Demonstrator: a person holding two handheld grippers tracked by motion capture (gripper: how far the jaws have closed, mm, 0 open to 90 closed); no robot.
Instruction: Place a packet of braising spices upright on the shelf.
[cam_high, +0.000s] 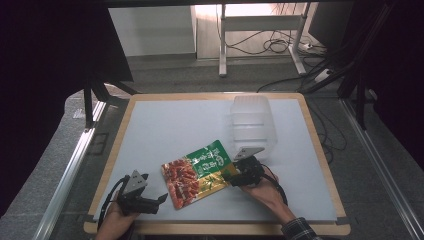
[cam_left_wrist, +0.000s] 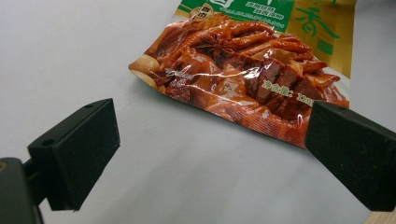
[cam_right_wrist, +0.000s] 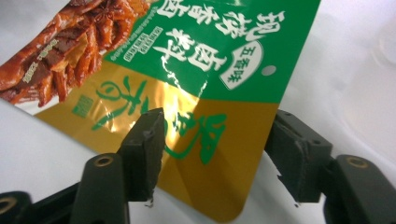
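Here the right gripper (cam_right_wrist: 212, 154) fingers straddle the snack packet (cam_high: 200, 172) corner without pressing, while the left gripper (cam_left_wrist: 210, 154) fingers gape.

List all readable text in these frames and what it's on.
All on the snack pouch:
"现捞卤料" large white characters on the green band, upside down in the right gripper view.
"五香味" in the white badge.
Large green characters on the gold band: stylised, unsure.
Small white print by the food photo: too small to read.

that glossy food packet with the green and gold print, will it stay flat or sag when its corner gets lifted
The glossy green, gold and red foil food packet will probably sag: it looks thin and lies flat on the white table. Its shiny film may slip between the right gripper pads. Its wrinkled red end hints at loose contents, so weight may shift.
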